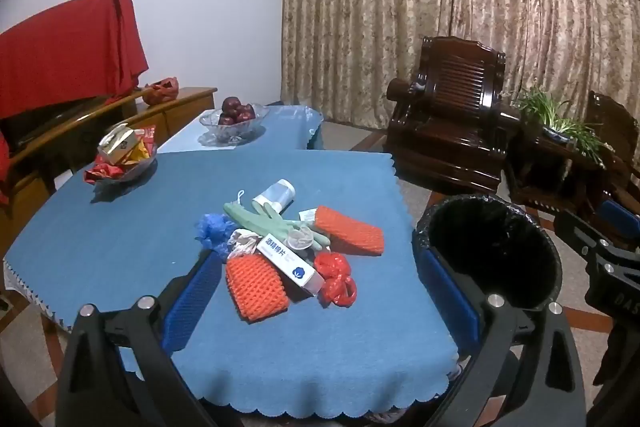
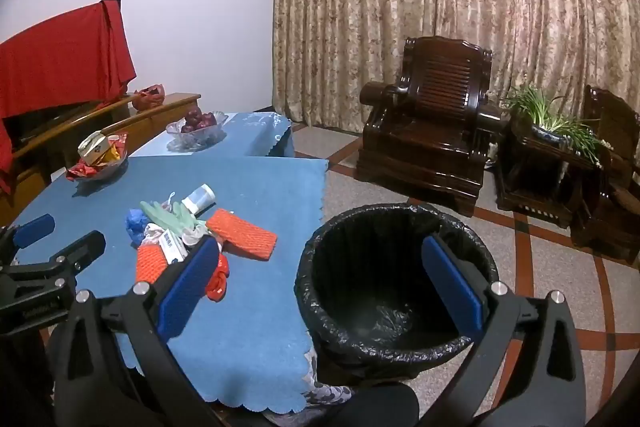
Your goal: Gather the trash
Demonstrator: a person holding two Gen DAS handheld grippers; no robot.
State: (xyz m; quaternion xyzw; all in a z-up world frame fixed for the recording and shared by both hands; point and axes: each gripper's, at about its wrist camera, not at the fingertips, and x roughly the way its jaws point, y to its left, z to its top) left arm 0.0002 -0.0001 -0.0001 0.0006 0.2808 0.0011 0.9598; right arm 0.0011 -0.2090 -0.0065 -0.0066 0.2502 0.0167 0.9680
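Observation:
A pile of trash lies on the blue tablecloth (image 1: 120,227): two orange foam nets (image 1: 256,285) (image 1: 352,235), a white box (image 1: 290,263), a red plastic bag (image 1: 336,279), green gloves (image 1: 272,223), a blue wad (image 1: 214,229), a clear bottle (image 1: 276,195). A bin with a black liner (image 1: 496,251) (image 2: 396,275) stands on the floor right of the table. My left gripper (image 1: 320,295) is open and empty above the near side of the pile. My right gripper (image 2: 320,279) is open and empty over the bin's near left rim. The pile also shows in the right wrist view (image 2: 240,233).
A glass dish of snacks (image 1: 120,159) and a glass bowl of red fruit (image 1: 234,119) stand further back on the table. A wooden sideboard (image 1: 176,107) with a red cloth is at the left. Dark wooden armchairs (image 2: 428,135) and a potted plant (image 2: 552,123) stand by the curtain.

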